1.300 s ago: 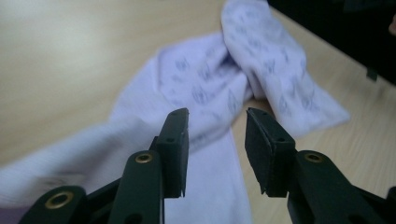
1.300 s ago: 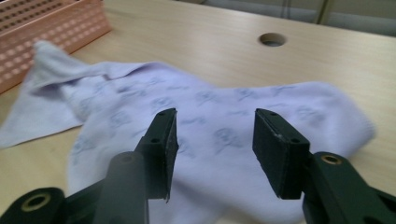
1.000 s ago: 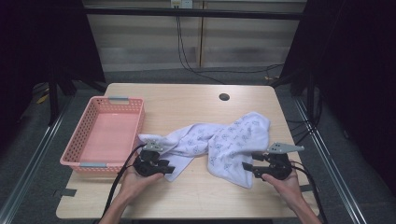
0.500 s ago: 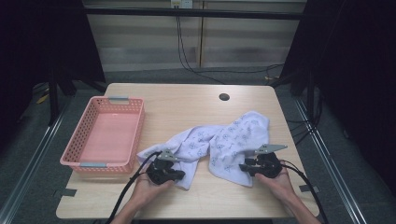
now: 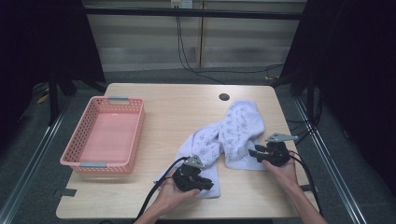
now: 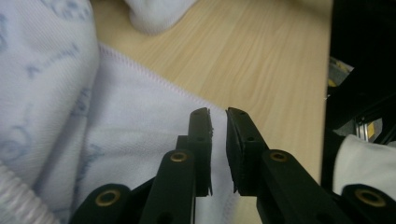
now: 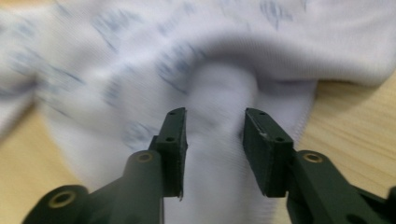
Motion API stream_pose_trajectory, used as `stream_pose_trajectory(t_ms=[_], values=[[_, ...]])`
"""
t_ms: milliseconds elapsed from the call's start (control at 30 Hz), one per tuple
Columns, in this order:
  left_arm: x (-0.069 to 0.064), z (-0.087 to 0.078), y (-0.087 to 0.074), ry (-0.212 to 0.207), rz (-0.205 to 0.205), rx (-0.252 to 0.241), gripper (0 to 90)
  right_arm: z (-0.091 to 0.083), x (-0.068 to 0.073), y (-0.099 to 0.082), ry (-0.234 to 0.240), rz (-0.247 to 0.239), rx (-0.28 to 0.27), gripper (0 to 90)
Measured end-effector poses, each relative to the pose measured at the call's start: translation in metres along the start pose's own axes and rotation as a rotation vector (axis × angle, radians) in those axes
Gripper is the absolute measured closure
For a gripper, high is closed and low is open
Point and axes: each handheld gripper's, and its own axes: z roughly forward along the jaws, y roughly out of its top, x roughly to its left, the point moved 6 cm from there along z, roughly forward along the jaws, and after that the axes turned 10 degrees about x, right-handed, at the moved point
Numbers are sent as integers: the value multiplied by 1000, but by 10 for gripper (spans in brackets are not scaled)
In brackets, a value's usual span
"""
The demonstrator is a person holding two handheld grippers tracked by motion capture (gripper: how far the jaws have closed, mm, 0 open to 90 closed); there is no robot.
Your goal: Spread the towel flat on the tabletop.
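Observation:
A white towel [image 5: 233, 130] with a blue print lies crumpled across the right half of the wooden table [image 5: 177, 112]. My left gripper [image 5: 207, 185] rests on its near end by the table's front edge. In the left gripper view its jaws [image 6: 218, 112] stand a narrow slit apart over the towel's hem [image 6: 140, 70]; they have just been opening, with nothing pinched. My right gripper [image 5: 252, 153] points at the towel's right side. In the right gripper view its jaws [image 7: 214, 112] are apart and have just been opening, with a raised fold of towel [image 7: 219, 88] between them.
A pink plastic basket [image 5: 84, 126] stands at the table's left side with nothing in it. A round cable hole [image 5: 224, 97] sits near the far edge. The table's right edge is close to the right hand. Black cables trail from both grippers toward the person.
The left hand has slid right along the front edge, and the towel's near end has come with it. The right hand has shifted slightly away from the person. The towel is more bunched.

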Motion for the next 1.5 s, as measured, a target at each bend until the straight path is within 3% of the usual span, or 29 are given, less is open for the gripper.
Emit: stream_pose_trajectory(t_ms=[67,133,167,200,267,300,333,367,400,433,500,533,567,600,633,667,733,767,933,1067,1100,1233,1267,1300,1333,1400,1433,1467,1500], values=[[5,-24,-5,32,-3,-48,795,-17,11,1,29,1,-49,487],[11,-39,-10,64,-25,-81,797,-29,28,-5,74,-38,-50,475],[18,-56,-20,107,-32,-94,798,-32,35,-8,84,-53,-51,475],[18,-56,-20,107,-32,-94,798,-32,35,-8,84,-53,-51,475],[26,-64,-34,154,-49,-85,792,-37,49,-14,112,-78,-46,479],[33,-65,-43,192,-45,-63,769,-40,64,-22,143,-98,-36,486],[33,-65,-43,192,-45,-63,748,-40,64,-22,143,-98,-36,486],[43,-60,-53,203,-59,-27,725,-39,77,-31,172,-108,-17,490],[43,-60,-53,203,-59,-27,731,-39,77,-31,172,-108,-17,490],[49,-52,-58,225,-67,18,747,-37,90,-37,215,-106,-7,499],[53,-45,-59,216,-56,44,774,-33,101,-38,254,-86,2,501],[53,-45,-59,216,-56,44,797,-31,105,-37,251,-113,-4,527],[55,-43,-57,188,-84,39,817,-29,111,-36,229,-143,-7,547],[55,-43,-57,188,-84,39,828,-29,111,-36,229,-143,-7,547],[53,-42,-57,185,-91,39,835,-21,125,-34,280,-165,12,568],[53,-42,-57,185,-91,39,839,-21,125,-34,280,-165,12,568],[51,-41,-58,166,-117,37,843,-10,142,-36,293,-214,53,565],[45,-38,-58,149,-102,40,845,-2,152,-36,295,-249,74,525],[37,-36,-56,132,-85,41,832,5,156,-32,308,-261,82,463],[32,-41,-54,101,-67,4,755,7,157,-34,299,-300,86,429],[28,-41,-54,95,-36,16,755,7,157,-34,299,-308,89,427],[21,-34,-56,108,18,65,683,7,160,-37,252,-382,78,441],[19,-31,-55,101,18,56,632,6,162,-38,249,-379,78,468],[17,-29,-54,95,36,68,552,4,163,-39,256,-392,81,573],[17,-29,-54,95,36,68,539,4,163,-39,256,-392,81,573],[15,-27,-54,120,58,78,535,3,165,-40,262,-377,86,686],[15,-28,-53,143,57,87,630,2,164,-39,267,-372,95,785],[19,-29,-53,196,102,113,705,2,162,-38,265,-359,98,810],[20,-31,-51,215,88,110,802,2,159,-38,269,-347,101,831]])
